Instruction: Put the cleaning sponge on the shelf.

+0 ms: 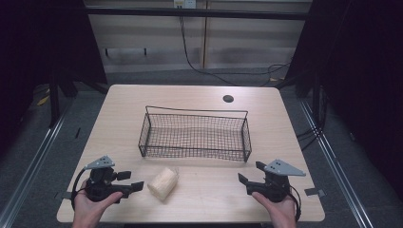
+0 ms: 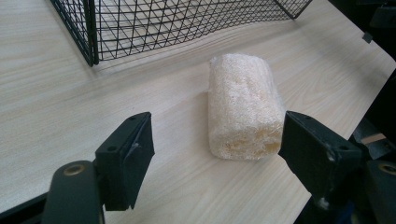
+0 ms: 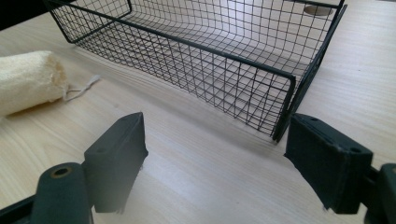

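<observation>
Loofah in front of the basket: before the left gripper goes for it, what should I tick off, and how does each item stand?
1. Left gripper open: ok.
2. Loofah free on the table, nothing on it: ok.
3. Loofah centred between the fingers: not ok, it sits toward the right one.
4. Wire basket empty: ok.
5. Right gripper open and apart from the loofah: ok.
6. Loofah's string free of the basket: ok.

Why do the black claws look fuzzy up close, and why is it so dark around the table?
Right gripper view: its near jaws blur, while the wire basket stays sharp. Left gripper view: the loofah is crisp. High view: light falls on the table; the surroundings are unlit.
</observation>
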Motion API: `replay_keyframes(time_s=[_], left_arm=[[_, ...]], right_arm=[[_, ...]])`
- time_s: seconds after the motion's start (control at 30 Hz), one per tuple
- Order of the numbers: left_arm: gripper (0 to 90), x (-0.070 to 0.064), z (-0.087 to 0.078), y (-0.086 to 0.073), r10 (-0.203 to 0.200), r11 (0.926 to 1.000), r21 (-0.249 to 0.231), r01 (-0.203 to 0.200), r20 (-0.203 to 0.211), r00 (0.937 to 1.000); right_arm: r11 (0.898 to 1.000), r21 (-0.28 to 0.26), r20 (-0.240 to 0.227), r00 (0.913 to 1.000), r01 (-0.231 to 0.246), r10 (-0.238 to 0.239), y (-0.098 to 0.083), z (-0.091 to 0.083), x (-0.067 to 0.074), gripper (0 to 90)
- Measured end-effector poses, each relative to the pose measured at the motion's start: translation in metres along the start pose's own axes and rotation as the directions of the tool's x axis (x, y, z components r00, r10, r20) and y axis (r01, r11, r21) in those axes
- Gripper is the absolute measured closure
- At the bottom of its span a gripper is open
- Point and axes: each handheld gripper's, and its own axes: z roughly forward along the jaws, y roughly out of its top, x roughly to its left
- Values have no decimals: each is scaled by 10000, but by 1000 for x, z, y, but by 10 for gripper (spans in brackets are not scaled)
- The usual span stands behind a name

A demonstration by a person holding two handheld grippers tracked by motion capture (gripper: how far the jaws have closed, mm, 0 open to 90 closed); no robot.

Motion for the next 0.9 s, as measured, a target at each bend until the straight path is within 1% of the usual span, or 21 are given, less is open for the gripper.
replay_keyframes(time_s=[0.1, 0.13, 0.2, 0.23, 0.27, 0.3, 0.33, 0.37, 0.4, 0.47, 0.53, 0.57, 0.6, 0.63, 0.67, 0.7, 0.73, 0.77, 0.83, 0.9], left_arm=[[261, 0, 1, 1, -39, 10000, 48, 39, 28, 10000], [261, -1, 1, 1, 14, 9998, 176, -14, -19, 10000], [261, -2, 1, 0, 34, 9997, 231, -33, -22, 10000], [265, -3, 2, 0, 79, 9994, 343, -82, 71, 9999], [268, -3, 2, 0, 105, 9992, 397, -108, 61, 9999], [268, -4, 2, 0, 128, 9991, 398, -131, 83, 9999], [267, -4, 2, 0, 128, 9991, 398, -131, 83, 9999], [268, -5, 1, 2, 191, 9991, 373, -194, 86, 9998], [268, -6, 0, 2, 144, 9993, 339, -147, 87, 9999], [268, -7, -1, 4, 182, 9989, 426, -191, 209, 9996], [268, -8, -1, 5, 194, 9990, 395, -204, 259, 9995], [268, -10, -3, 7, 258, 9989, 392, -265, 174, 9995], [266, -10, -3, 7, 258, 9989, 392, -265, 174, 9995], [265, -12, -6, 10, 365, 9988, 323, -367, 82, 9993], [259, -13, -7, 12, 397, 9988, 300, -399, 82, 9992], [242, -14, -8, 13, 385, 9991, 192, -388, 165, 9991], [226, -14, -8, 13, 385, 9991, 192, -388, 165, 9991], [210, -15, -10, 16, 416, 9990, 148, -421, 310, 9987], [222, -16, -10, 18, 604, 9976, 312, -613, 282, 9978], [250, -18, -9, 21, 704, 9965, 426, -719, 350, 9969]], right_arm=[[9997, 206, -468, 9988, -149, 158, -2, 2, 0, 244], [9995, 290, -539, 9985, -108, 124, -2, 3, 0, 243], [9993, 341, -619, 9980, -137, 158, -2, 3, 1, 243], [9994, 352, -828, 9965, -58, 87, -1, 3, 3, 250], [9993, 383, -927, 9957, -56, 91, -1, 3, 5, 258], [9987, 486, -1041, 9944, -156, 206, 0, 3, 7, 258], [9987, 486, -1041, 9944, -156, 206, 0, 3, 7, 258], [9978, 629, -1183, 9925, -227, 300, 1, 3, 8, 258], [9973, 694, -1177, 9925, -258, 339, 1, 3, 9, 258], [9961, 830, -1170, 9923, -301, 398, 2, 3, 8, 259], [9950, 942, -1226, 9914, -339, 454, 3, 2, 8, 264], [9951, 918, -1230, 9913, -356, 469, 4, 1, 8, 264], [9951, 918, -1230, 9913, -356, 469, 4, 1, 8, 264], [9950, 917, -1275, 9905, -397, 513, 4, 0, 7, 264], [9948, 933, -1271, 9905, -401, 519, 4, 0, 7, 263], [9945, 968, -1230, 9911, -390, 509, 4, 0, 7, 263], [9945, 968, -1230, 9911, -390, 509, 4, 0, 7, 263], [9942, 999, -1233, 9910, -392, 515, 3, 0, 7, 261], [9933, 1079, -1227, 9910, -404, 536, 3, 0, 7, 261], [9938, 1037, -1241, 9909, -396, 525, 3, 0, 7, 259]])
